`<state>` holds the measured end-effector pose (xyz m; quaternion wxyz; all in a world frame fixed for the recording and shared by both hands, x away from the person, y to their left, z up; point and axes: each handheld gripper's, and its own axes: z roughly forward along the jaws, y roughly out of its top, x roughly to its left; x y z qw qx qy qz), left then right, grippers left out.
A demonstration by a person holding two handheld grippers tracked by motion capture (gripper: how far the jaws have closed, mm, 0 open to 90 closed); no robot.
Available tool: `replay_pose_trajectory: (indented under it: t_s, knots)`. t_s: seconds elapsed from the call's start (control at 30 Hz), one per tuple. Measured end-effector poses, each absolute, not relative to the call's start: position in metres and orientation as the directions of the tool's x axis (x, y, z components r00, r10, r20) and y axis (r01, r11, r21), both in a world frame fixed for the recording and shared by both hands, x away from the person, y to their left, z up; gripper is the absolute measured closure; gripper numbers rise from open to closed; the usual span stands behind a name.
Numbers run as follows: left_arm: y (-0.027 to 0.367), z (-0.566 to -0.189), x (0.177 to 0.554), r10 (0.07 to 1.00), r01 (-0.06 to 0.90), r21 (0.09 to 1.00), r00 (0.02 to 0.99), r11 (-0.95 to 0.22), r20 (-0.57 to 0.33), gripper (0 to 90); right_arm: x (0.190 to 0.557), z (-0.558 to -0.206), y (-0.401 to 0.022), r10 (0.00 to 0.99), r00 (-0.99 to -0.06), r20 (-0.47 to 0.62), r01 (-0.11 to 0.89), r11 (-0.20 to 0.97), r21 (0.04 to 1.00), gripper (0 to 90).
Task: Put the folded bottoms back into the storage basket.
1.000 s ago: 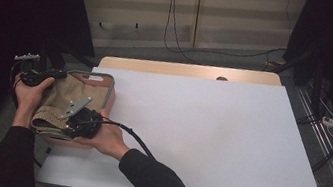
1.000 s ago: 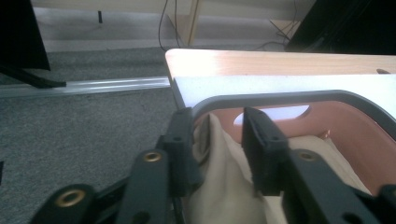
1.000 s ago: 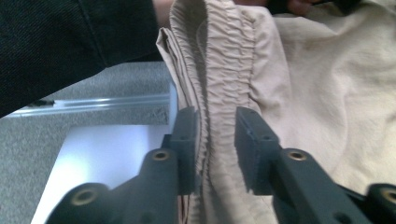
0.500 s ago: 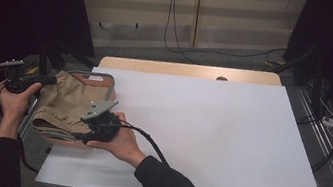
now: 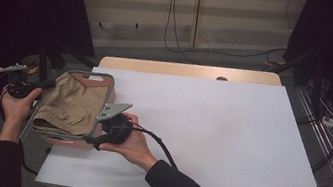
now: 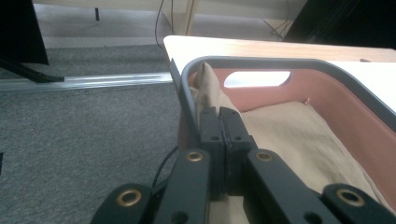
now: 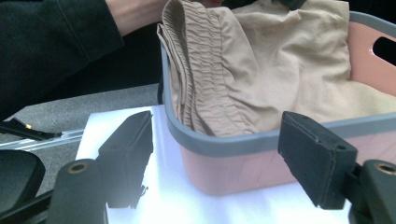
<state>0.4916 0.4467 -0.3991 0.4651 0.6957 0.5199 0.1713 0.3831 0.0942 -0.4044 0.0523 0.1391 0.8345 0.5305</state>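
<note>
A white counter [image 5: 227,143] is seen from above, with a strip of bare wood along its far edge. A pink basket [image 5: 103,94] with a grey rim is set at the counter's left edge, near the front left corner, overhanging that edge. The basket is filled with a folded tan cloth [image 5: 71,106], whose gathered waistband is draped over the rim at the near end.

The left tool [image 6: 223,126] is held at the basket's left side; its jaws have just been closing and are now brought together, pressed on the cloth just inside the grey rim. The right tool [image 7: 215,154] is held at the basket's near right corner; its jaws have just been opening and are now set apart, with the basket's corner seen between them, untouched by either pad.
</note>
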Motion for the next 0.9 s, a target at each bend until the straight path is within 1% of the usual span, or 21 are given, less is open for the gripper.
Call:
replay_pose_trajectory:
  t_s: [0.17, 0.27, 0.57, 0.63, 0.8, 0.9]
  knots:
    - [0.438, -0.398, 0.494, 0.874, 0.581, 0.811, 0.426, -0.066, -0.234, 89.8, 0.384, -0.404, 0.092, 0.296, -0.953, 0.066, 0.185, 0.393, 0.901, 26.0]
    - [0.427, -0.402, 0.498, 0.874, 0.597, 0.794, 0.44, -0.113, -0.207, 89.9, 0.384, -0.405, 0.093, 0.294, -0.953, 0.069, 0.187, 0.395, 0.899, 25.9]
    - [0.424, -0.407, 0.502, 0.881, 0.617, 0.775, 0.433, -0.136, -0.19, 89.7, 0.384, -0.406, 0.092, 0.299, -0.952, 0.065, 0.187, 0.401, 0.897, 25.8]
    - [0.424, -0.406, 0.501, 0.88, 0.627, 0.77, 0.426, -0.12, -0.21, 89.7, 0.383, -0.406, 0.09, 0.307, -0.949, 0.072, 0.196, 0.396, 0.897, 25.6]
    - [0.427, -0.405, 0.492, 0.876, 0.617, 0.78, 0.43, -0.11, -0.217, 89.4, 0.383, -0.408, 0.085, 0.312, -0.947, 0.073, 0.199, 0.395, 0.897, 25.0]
    - [0.427, -0.405, 0.491, 0.876, 0.612, 0.785, 0.427, -0.098, -0.224, 88.6, 0.384, -0.408, 0.084, 0.322, -0.944, 0.076, 0.205, 0.39, 0.897, 22.8]
